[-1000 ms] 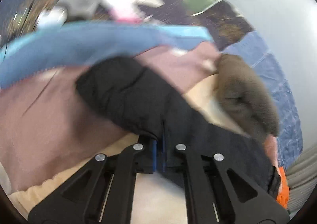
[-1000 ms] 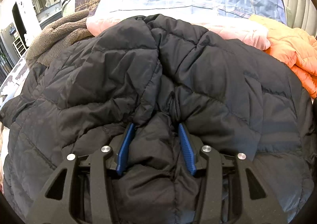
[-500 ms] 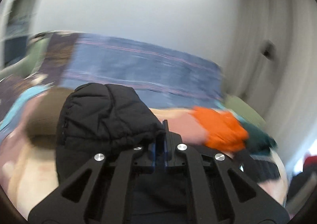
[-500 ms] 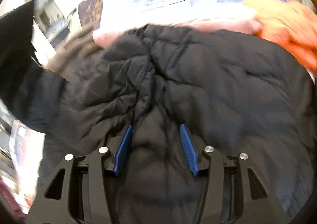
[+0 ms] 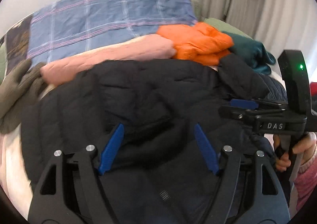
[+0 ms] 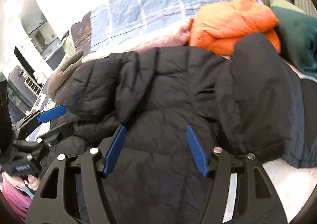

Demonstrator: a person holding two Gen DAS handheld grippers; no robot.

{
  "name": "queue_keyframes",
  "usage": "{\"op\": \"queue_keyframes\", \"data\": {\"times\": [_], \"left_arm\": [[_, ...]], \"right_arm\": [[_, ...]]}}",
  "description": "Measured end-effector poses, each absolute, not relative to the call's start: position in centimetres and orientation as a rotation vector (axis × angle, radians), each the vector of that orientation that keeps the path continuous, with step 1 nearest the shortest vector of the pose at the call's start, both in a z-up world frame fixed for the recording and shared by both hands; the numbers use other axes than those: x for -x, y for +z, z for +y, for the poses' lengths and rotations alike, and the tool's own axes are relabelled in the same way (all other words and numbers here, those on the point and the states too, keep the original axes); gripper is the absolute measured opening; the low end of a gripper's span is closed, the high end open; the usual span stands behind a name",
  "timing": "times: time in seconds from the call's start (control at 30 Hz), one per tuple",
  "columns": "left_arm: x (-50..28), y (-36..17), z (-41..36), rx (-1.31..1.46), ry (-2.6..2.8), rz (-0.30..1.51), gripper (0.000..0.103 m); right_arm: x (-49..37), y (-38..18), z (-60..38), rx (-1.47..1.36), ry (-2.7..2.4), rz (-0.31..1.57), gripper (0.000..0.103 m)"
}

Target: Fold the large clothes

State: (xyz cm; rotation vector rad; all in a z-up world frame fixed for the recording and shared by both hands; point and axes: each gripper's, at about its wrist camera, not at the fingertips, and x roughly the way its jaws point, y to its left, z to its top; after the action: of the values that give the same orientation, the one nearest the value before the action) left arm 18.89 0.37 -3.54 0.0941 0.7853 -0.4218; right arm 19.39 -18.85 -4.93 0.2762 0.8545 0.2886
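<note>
We're partway, by our reckoning: the black puffer jacket lies on the bed among the orange jacket and pink fleece, one sleeve laid over its body, more folds to come. It looks bulky and rumpled. Our left gripper and right gripper both hang spread wide over it, gripping nothing.

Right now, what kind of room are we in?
Probably a bedroom: a bed with a blue plaid quilt, pale curtains beside it, and jackets heaped on top, a black puffer jacket nearest.
</note>
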Motion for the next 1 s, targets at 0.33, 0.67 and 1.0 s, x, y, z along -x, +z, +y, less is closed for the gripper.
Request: {"op": "queue_keyframes", "data": {"times": [0.33, 0.67, 1.0], "left_arm": [[-18.5, -3.8, 12.5, -0.015, -0.077, 0.735, 0.080], [-21.9, -7.5, 16.9, 0.159, -0.001, 0.790, 0.057], [-21.7, -7.2, 16.2, 0.113, -0.015, 0.738, 0.057]], "right_arm": [[-19.9, -2.5, -6.0, 0.193, 0.365, 0.744, 0.066], [-24.6, -4.3, -2.4, 0.318, 0.139, 0.644, 0.037], [-23.5, -3.8, -22.1, -0.376, -0.073, 0.872, 0.023]]}}
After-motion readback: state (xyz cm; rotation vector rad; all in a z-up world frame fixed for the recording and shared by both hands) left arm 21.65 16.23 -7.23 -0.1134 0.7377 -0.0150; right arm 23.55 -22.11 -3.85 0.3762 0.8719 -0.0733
